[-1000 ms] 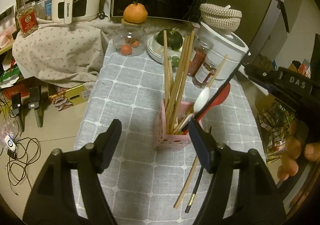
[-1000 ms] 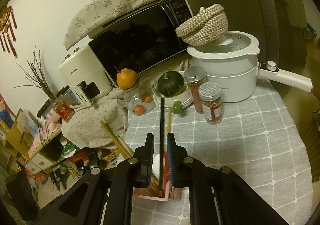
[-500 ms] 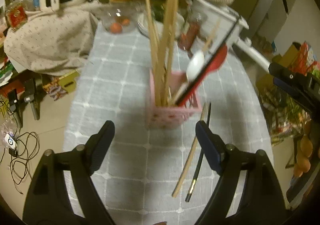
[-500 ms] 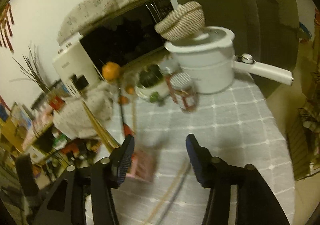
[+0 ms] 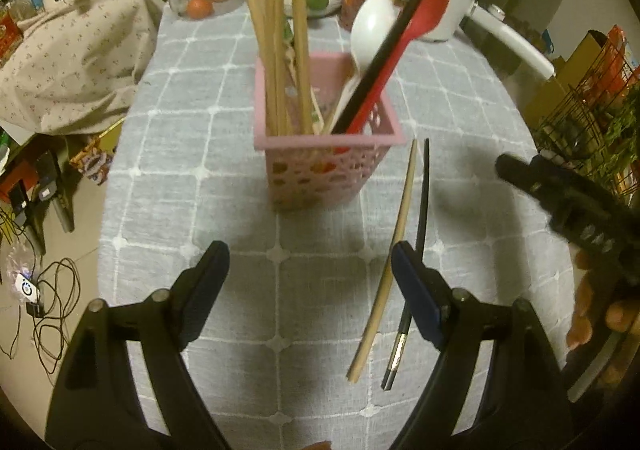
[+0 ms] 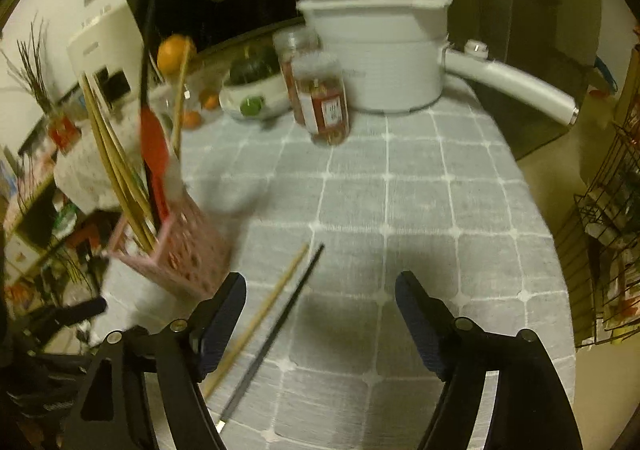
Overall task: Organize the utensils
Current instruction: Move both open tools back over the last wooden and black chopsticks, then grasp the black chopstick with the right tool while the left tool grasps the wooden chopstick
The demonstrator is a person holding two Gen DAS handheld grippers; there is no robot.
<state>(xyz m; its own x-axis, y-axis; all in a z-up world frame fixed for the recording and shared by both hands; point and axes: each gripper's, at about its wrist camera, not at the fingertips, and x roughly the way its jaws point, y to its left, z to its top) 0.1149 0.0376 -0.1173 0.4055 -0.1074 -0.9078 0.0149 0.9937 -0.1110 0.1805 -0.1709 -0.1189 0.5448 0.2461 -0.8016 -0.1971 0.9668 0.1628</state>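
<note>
- pink perforated holder (image 5: 328,165) upright on the cloth, packed with wooden chopsticks, spoons
- wooden chopstick (image 5: 386,262) and black chopstick (image 5: 420,226) flat, side by side beside it
</note>
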